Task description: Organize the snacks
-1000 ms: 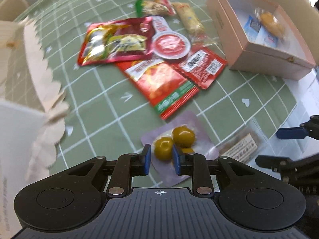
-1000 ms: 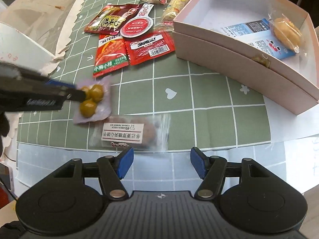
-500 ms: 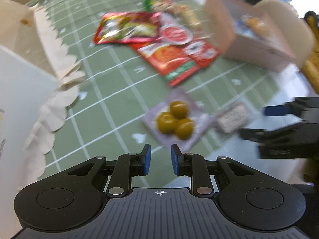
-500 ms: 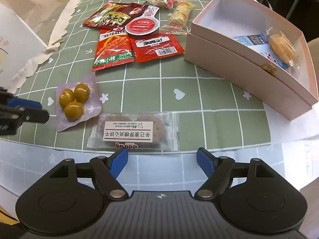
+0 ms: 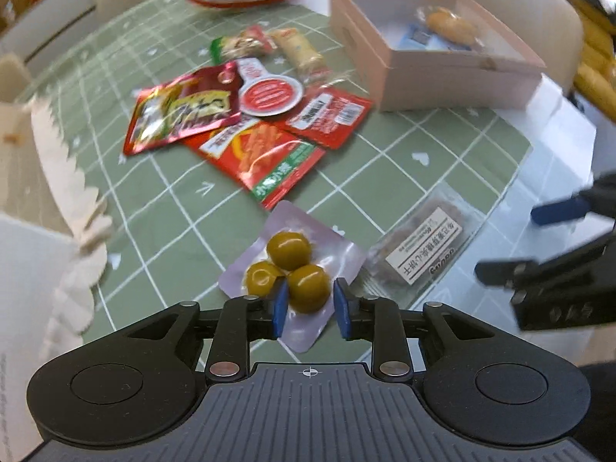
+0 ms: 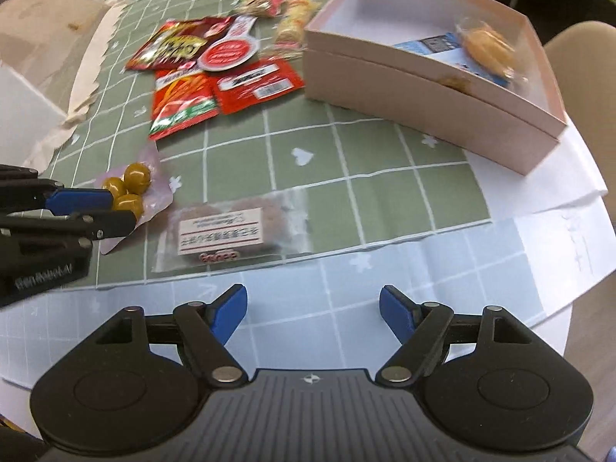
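Left hand-held gripper (image 5: 308,302) part-open, astride one of three green olives in the vacuum pouch (image 5: 292,265). Right hand-held gripper (image 6: 312,310) wide open, empty. Four red packets; one pink box (image 6: 423,88).

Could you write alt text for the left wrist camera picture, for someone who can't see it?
The left gripper reaches over a green checked tablecloth, its blue jaws standing either side of one green olive in a clear olive pouch. A wrapped biscuit pack lies to the right, red snack packets beyond, and a pink box with some snacks behind.
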`<act>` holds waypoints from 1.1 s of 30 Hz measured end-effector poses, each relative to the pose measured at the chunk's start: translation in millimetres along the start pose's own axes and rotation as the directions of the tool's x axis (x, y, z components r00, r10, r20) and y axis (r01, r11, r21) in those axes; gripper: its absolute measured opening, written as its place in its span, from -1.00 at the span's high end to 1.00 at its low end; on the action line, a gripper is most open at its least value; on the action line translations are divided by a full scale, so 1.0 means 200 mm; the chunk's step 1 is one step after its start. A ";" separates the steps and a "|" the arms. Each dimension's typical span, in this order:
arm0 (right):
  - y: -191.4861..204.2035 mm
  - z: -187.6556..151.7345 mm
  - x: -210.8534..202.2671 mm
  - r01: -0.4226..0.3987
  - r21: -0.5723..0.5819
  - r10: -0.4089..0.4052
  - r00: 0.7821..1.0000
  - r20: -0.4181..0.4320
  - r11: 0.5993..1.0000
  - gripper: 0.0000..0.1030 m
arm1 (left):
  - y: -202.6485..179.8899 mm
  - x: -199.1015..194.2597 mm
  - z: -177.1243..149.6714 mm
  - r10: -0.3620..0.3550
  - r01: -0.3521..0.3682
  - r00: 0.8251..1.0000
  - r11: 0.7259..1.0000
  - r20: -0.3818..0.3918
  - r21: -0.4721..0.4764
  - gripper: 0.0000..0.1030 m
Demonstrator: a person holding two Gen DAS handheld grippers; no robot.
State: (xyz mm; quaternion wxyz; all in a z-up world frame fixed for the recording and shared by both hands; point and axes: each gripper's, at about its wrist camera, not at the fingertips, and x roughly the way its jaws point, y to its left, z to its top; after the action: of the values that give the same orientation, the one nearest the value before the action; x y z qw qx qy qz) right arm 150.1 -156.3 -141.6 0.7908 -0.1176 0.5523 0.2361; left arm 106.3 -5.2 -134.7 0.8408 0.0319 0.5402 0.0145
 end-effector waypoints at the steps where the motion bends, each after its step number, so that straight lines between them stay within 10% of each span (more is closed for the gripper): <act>1: -0.01 0.00 0.00 -0.002 0.007 0.002 1.000 0.003 1.000 -0.50 | 0.00 0.00 0.00 0.002 -0.002 1.000 1.000 -0.001 0.005 0.40; 8: -0.02 0.03 0.01 -0.012 -0.019 0.012 1.000 0.018 1.000 -0.50 | 0.17 -0.07 -0.03 -0.198 0.204 0.979 0.961 0.050 -0.184 0.46; 33: 0.02 0.06 -0.01 -0.145 -0.266 0.189 0.971 0.146 0.953 -0.50 | 0.23 0.01 -0.01 -0.037 0.038 0.999 0.987 0.010 -0.157 0.51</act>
State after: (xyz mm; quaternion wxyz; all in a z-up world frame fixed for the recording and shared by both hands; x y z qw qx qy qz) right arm 157.9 -148.4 -134.0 0.7906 -0.1500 0.4560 0.3801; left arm 105.2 40.3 -134.7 0.8429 -0.0446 0.5347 0.0413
